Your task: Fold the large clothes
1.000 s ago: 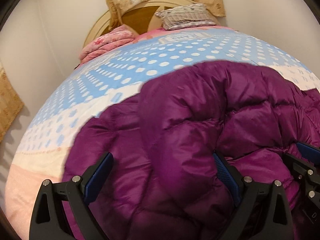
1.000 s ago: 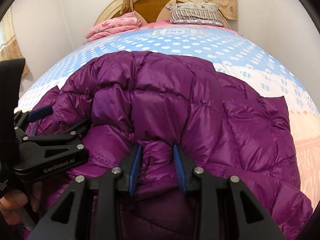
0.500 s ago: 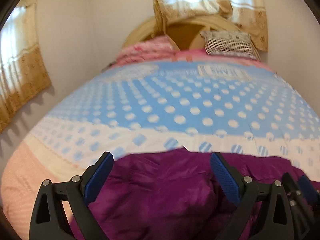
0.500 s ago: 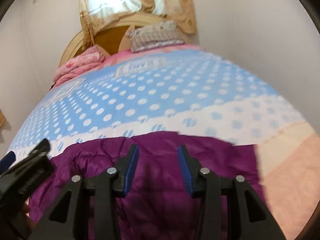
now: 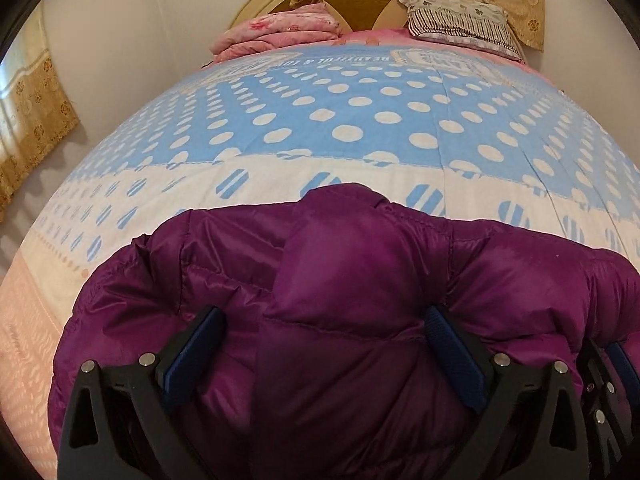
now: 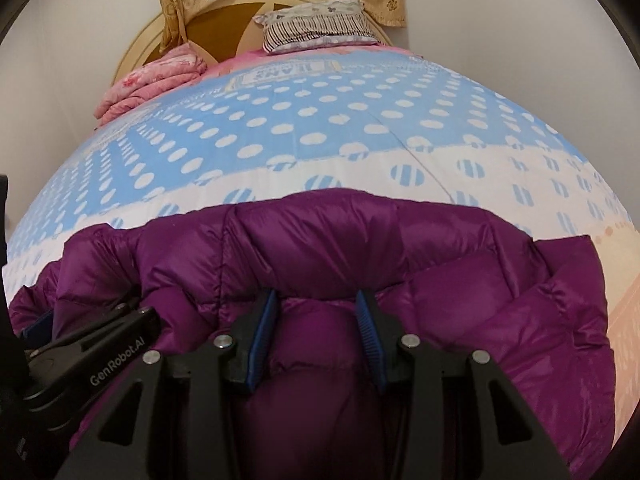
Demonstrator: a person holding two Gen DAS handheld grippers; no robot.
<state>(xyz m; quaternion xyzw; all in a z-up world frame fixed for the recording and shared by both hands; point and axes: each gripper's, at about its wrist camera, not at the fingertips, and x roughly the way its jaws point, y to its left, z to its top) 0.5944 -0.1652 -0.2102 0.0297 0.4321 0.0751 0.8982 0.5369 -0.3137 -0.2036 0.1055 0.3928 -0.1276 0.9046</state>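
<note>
A purple quilted down jacket point(image 5: 360, 280) lies bunched and folded at the near end of the bed; it also fills the lower half of the right wrist view point(image 6: 320, 248). My left gripper point(image 5: 322, 328) is wide open, its blue pads either side of a puffy fold of the jacket. My right gripper point(image 6: 316, 320) has its jaws partly closed on a bulge of jacket fabric between the blue pads. The left gripper shows at the left edge of the right wrist view point(image 6: 92, 344), and the right gripper at the right edge of the left wrist view point(image 5: 612, 372).
The bed has a blue quilt with white dots point(image 5: 360, 120) and a pink border point(image 5: 24, 320). At the far end sit a folded pink blanket point(image 5: 280, 32), a striped pillow point(image 5: 460, 20) and a round wooden headboard point(image 6: 224, 20). Walls stand on both sides; curtains point(image 5: 32, 112) hang at left.
Both grippers swung up and away from the jacket, then came back down onto it. The jacket now lies shorter, its far edge nearer to me, with more quilt showing.
</note>
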